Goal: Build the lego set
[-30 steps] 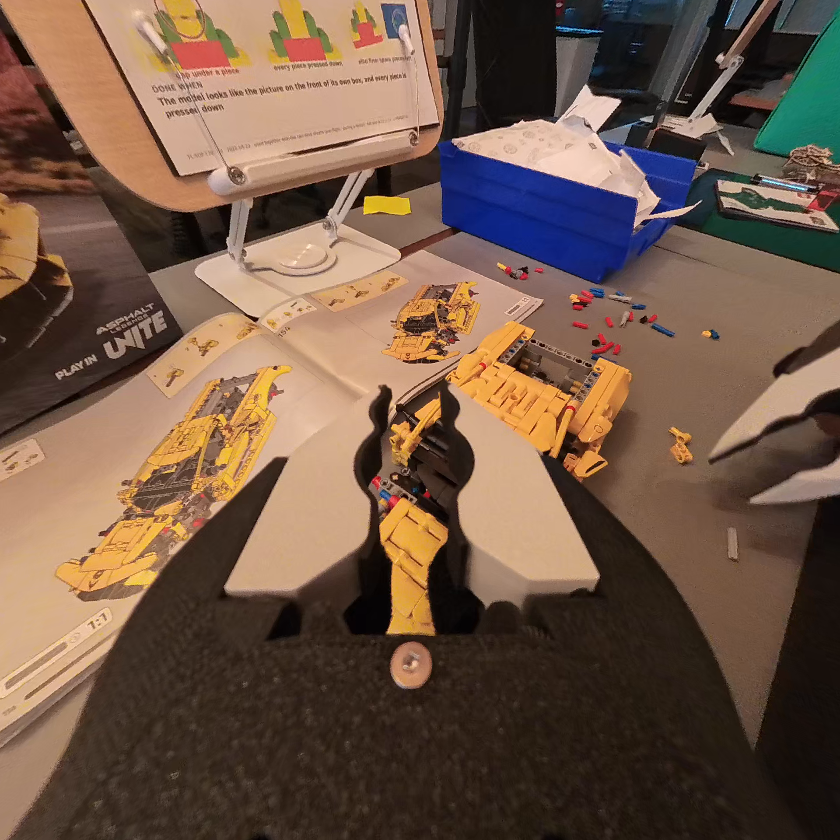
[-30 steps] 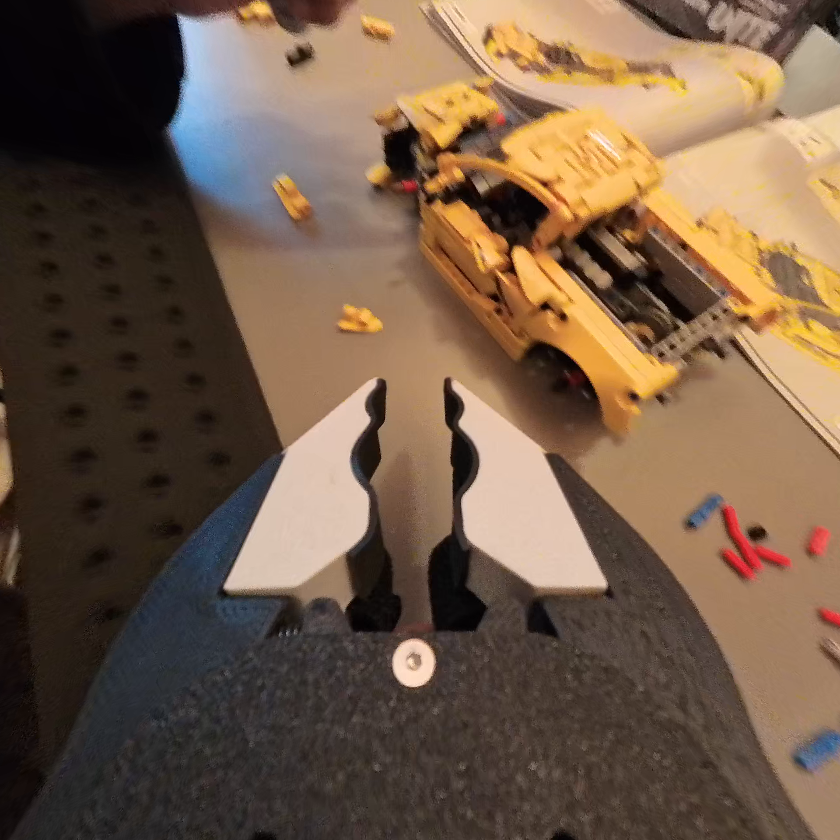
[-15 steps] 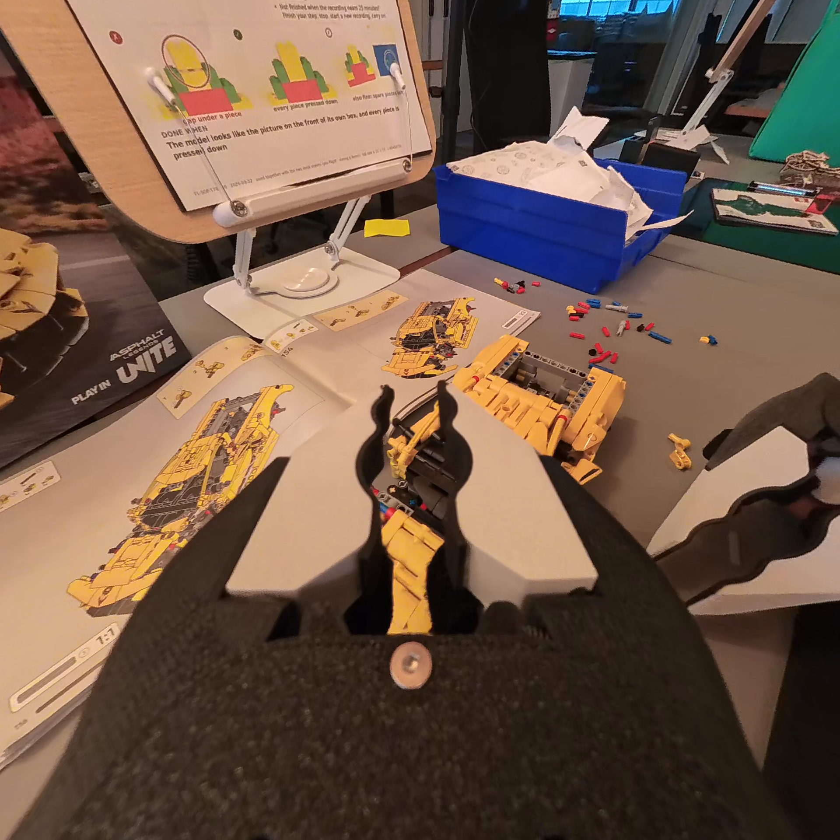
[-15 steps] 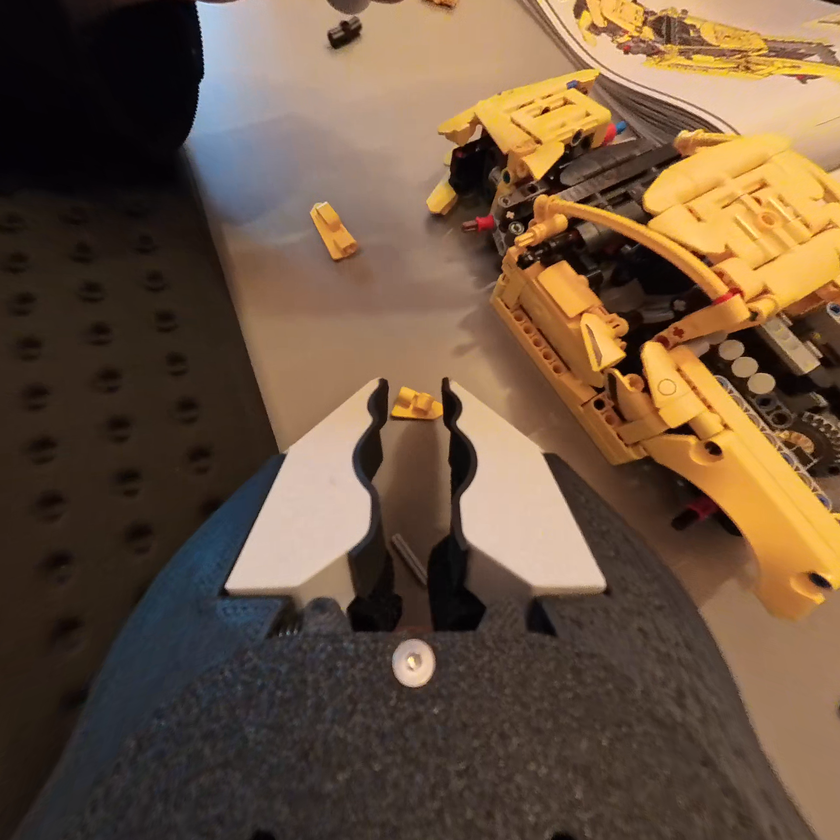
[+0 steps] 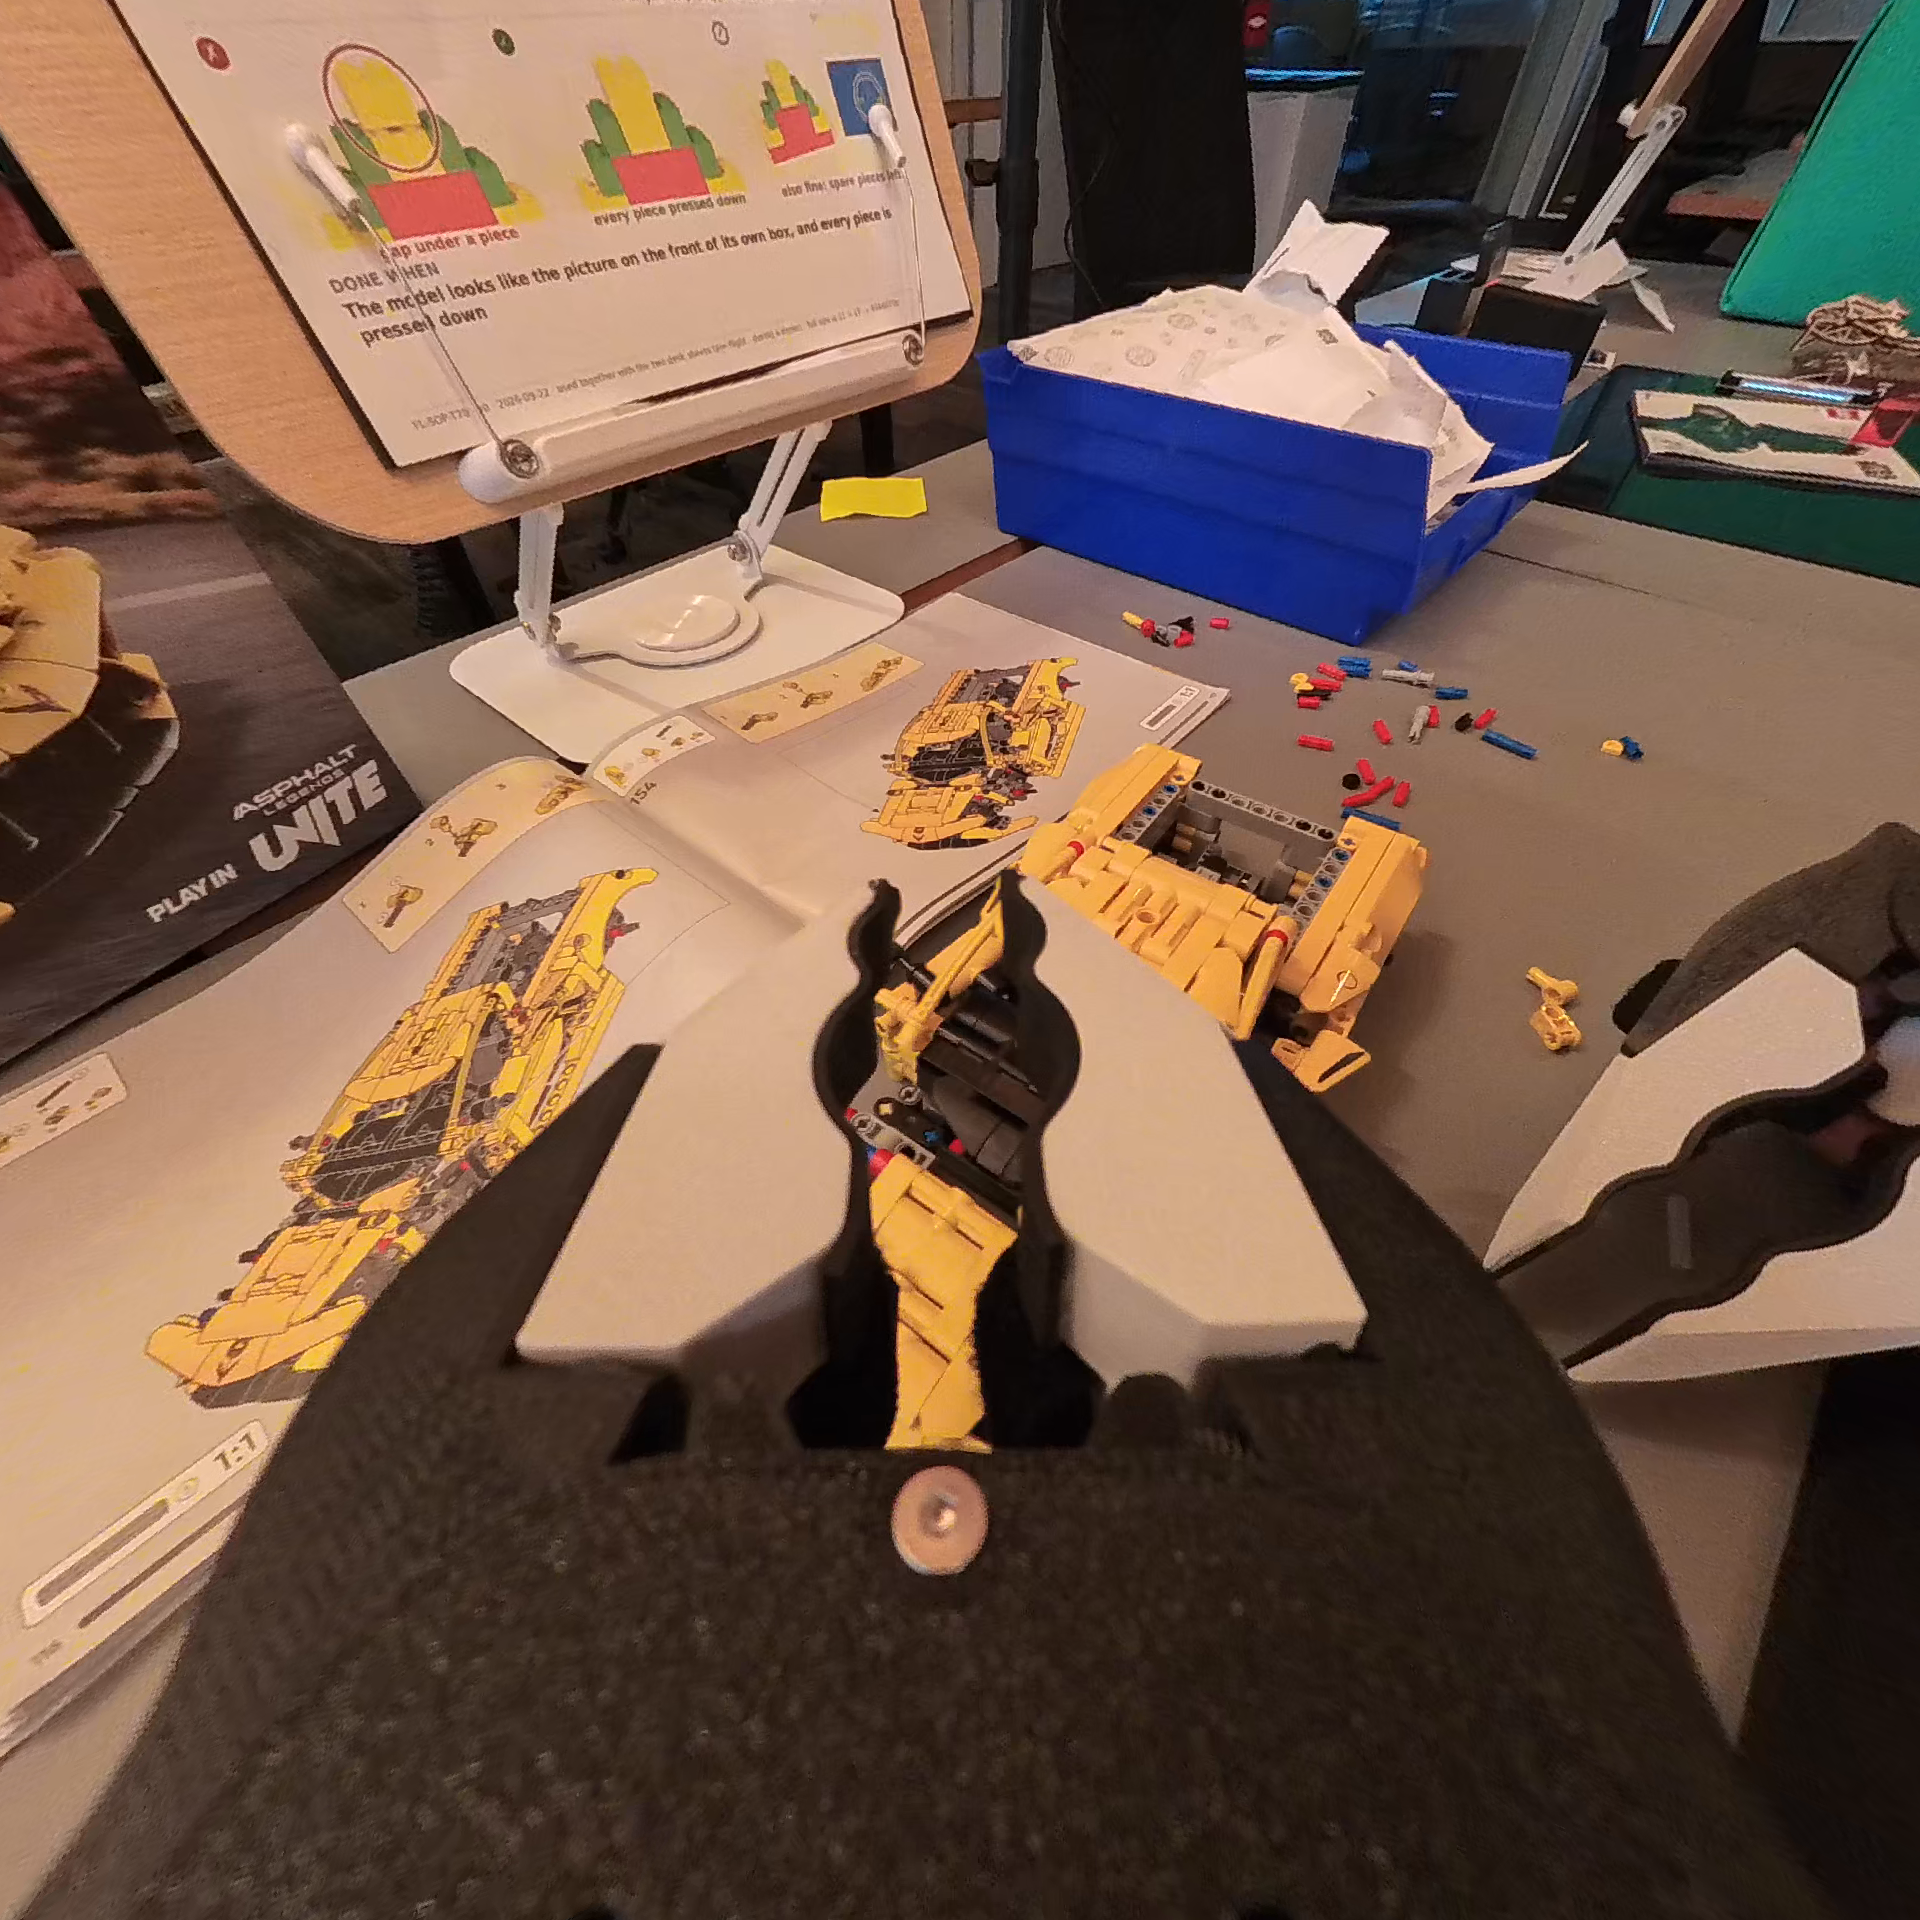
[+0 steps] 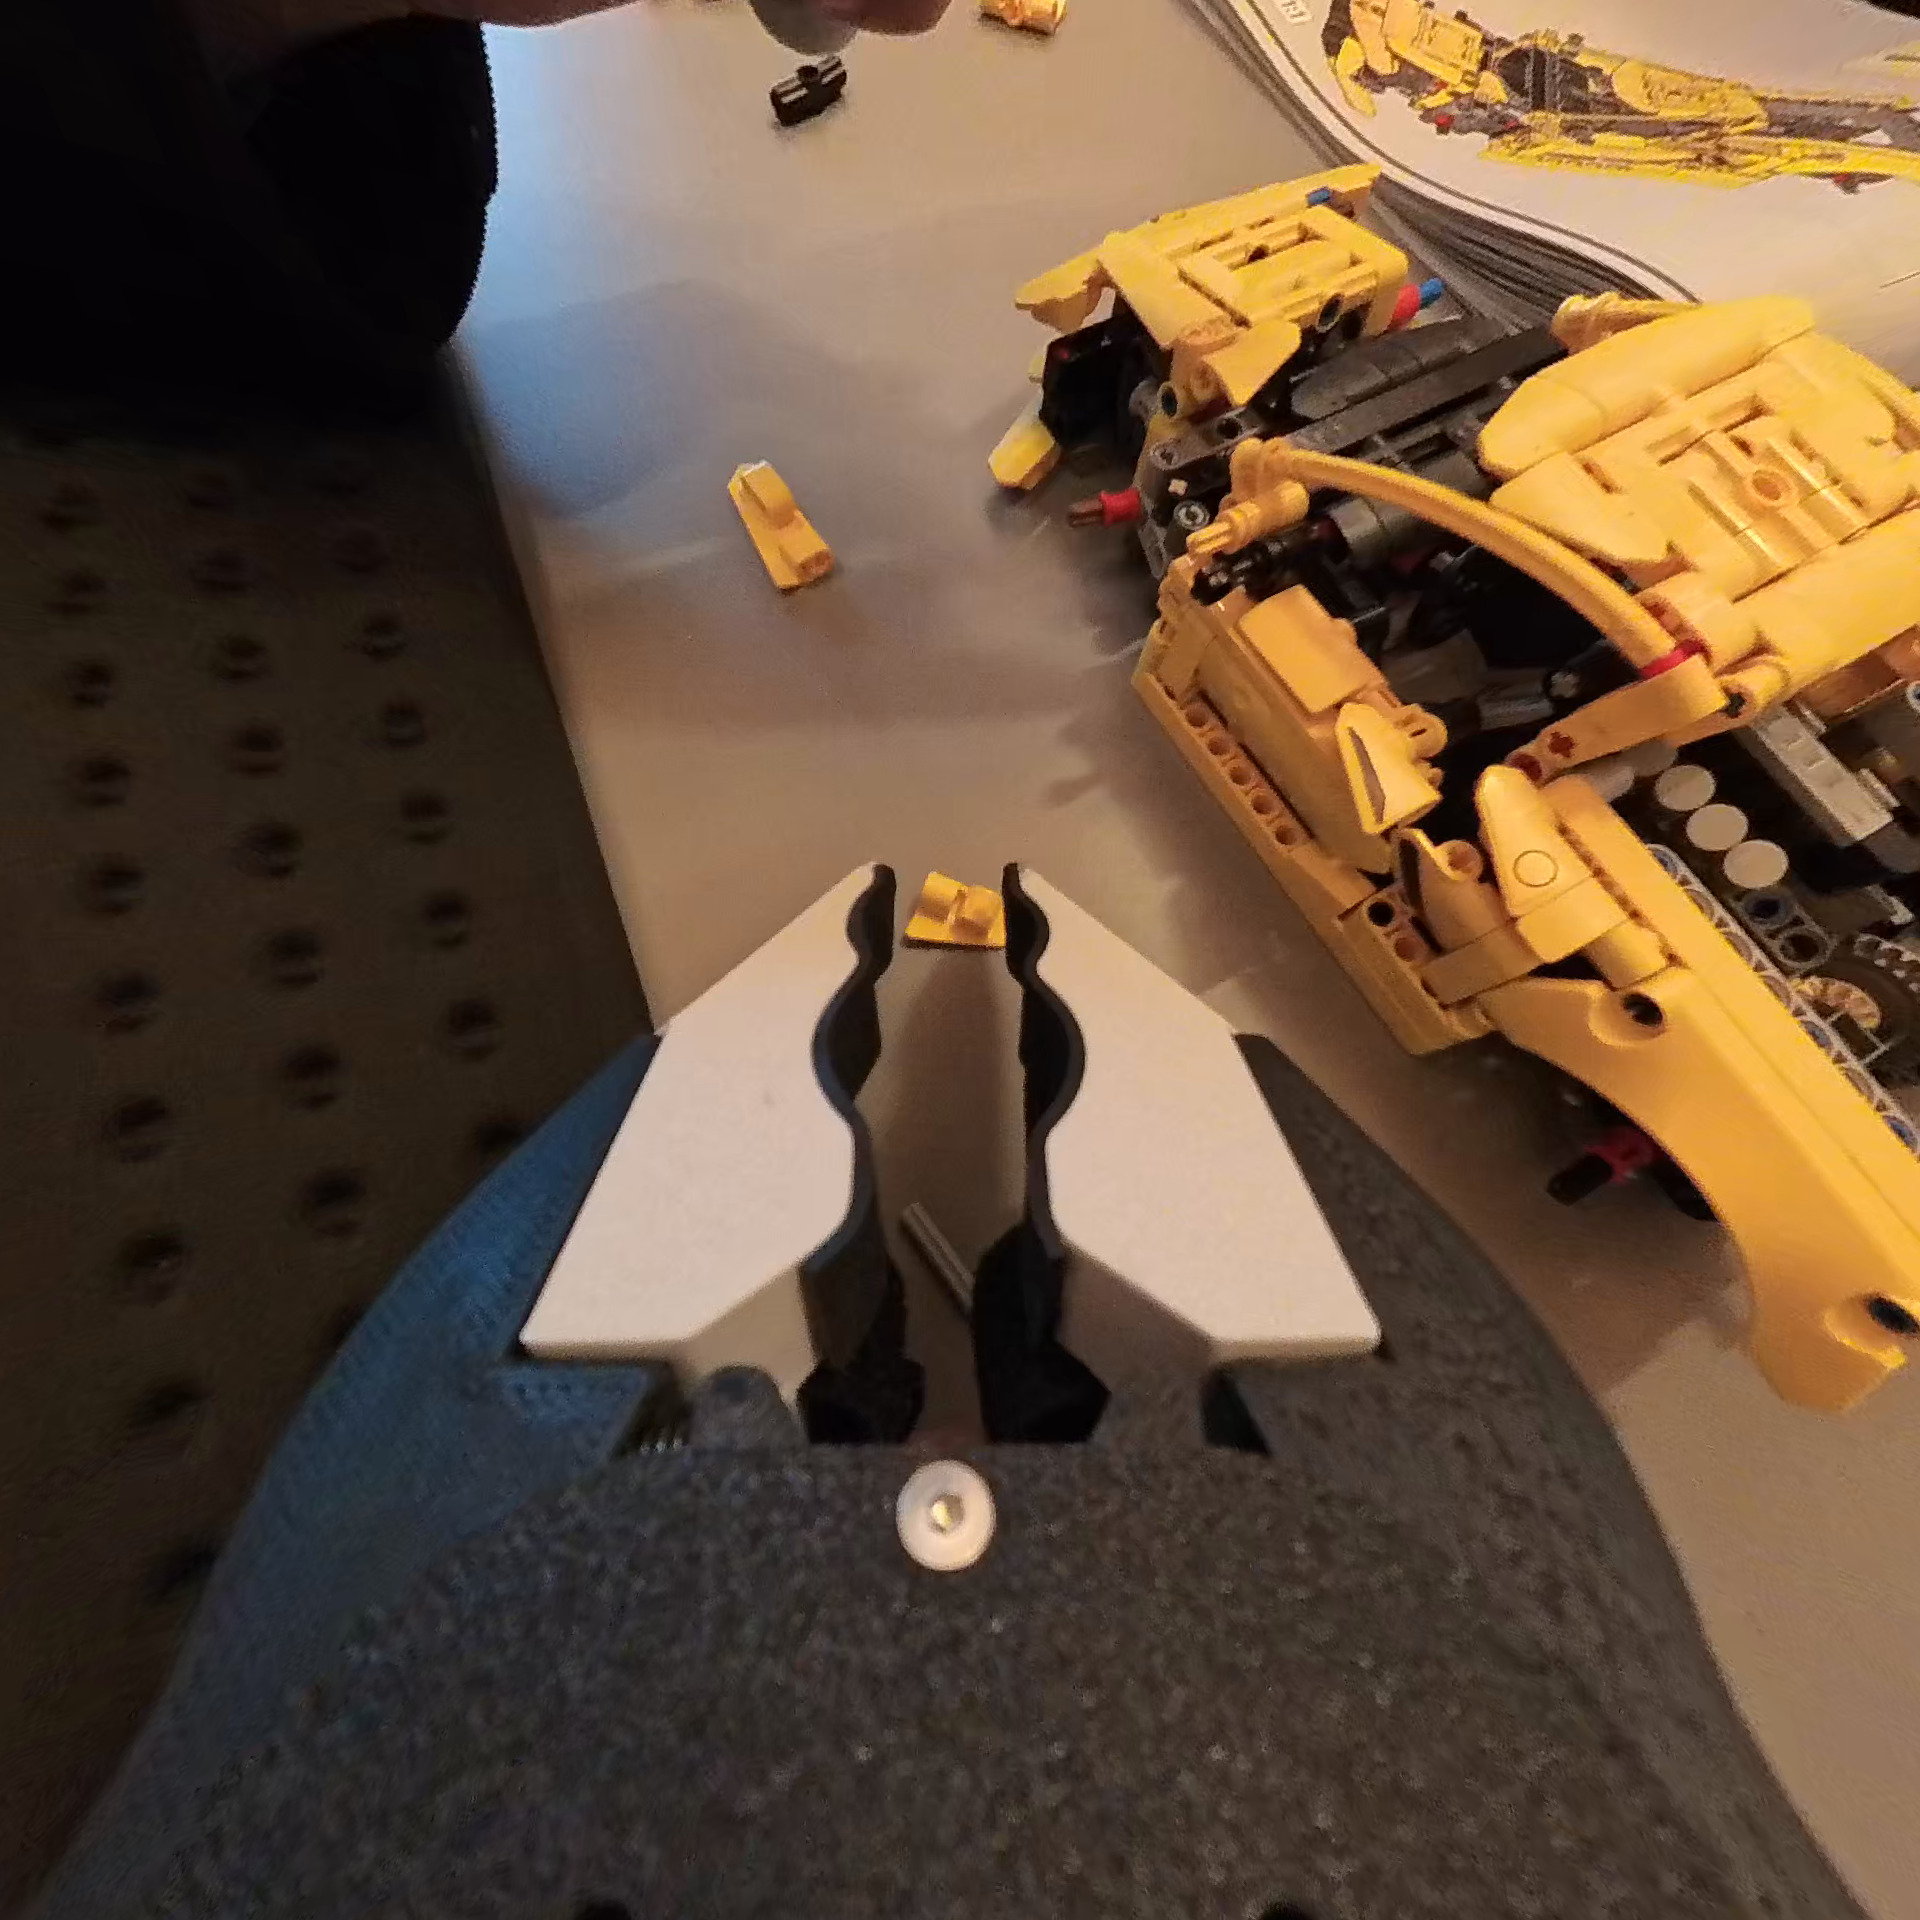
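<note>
Right tongs closing in on a loose yellow piece

The right tongs (image 6: 948, 914) are coming down low over the surface (image 6: 852, 727), their tips now flanking the small yellow piece (image 6: 954, 912) that a second ago lay well ahead of them; a thin grey pin (image 6: 938, 1259) is now showing between the fingers. In the left wrist view, the right tongs (image 5: 1704, 1174) are pushing farther in from the right.

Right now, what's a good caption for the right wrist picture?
Open right claw lines up on a small yellow piece beside the half-built yellow car.
</note>
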`<state>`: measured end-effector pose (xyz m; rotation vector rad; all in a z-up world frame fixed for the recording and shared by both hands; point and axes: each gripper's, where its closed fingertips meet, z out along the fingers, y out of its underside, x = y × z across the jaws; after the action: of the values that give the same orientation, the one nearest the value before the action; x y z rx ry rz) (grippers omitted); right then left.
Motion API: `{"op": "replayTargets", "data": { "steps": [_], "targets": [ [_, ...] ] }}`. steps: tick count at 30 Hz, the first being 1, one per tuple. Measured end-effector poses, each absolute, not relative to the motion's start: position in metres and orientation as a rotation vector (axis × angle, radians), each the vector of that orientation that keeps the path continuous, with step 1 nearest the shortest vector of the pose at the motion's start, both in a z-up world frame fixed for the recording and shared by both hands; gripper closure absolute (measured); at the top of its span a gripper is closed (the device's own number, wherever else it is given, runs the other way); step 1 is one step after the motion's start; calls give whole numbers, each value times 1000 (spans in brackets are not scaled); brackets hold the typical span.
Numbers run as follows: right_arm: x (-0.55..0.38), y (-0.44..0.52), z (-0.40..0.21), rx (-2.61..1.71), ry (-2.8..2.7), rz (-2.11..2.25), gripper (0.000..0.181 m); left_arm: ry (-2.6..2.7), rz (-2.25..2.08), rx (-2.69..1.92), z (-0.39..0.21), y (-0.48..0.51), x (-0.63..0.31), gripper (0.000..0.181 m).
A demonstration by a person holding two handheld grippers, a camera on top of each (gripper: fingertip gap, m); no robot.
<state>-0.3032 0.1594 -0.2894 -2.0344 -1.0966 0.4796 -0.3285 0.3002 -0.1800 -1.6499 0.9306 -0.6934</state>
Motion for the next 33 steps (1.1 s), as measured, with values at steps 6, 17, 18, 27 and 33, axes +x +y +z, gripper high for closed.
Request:
{"op": "replayTargets", "data": {
  "steps": [6, 17, 18, 27, 33],
  "targets": [
    [-299, 161, -287, -2029, -1071, 484, 164, 960, -661, -1648, -183, 297, -326, 161],
    [-297, 157, -296, -2080, -1114, 536, 165, 985, -640, -1646, -186, 294, -323, 161],
    [-297, 155, -299, -2088, -1135, 526, 165, 985, -639, -1644, -186, 294, -322, 161],
    [-299, 156, -282, -1920, -1373, 510, 165, 979, -665, -1641, -184, 292, -322, 161],
    [-300, 153, -302, -1993, -1543, 671, 164, 983, -646, -1643, -186, 294, -323, 161]
  ]
}}
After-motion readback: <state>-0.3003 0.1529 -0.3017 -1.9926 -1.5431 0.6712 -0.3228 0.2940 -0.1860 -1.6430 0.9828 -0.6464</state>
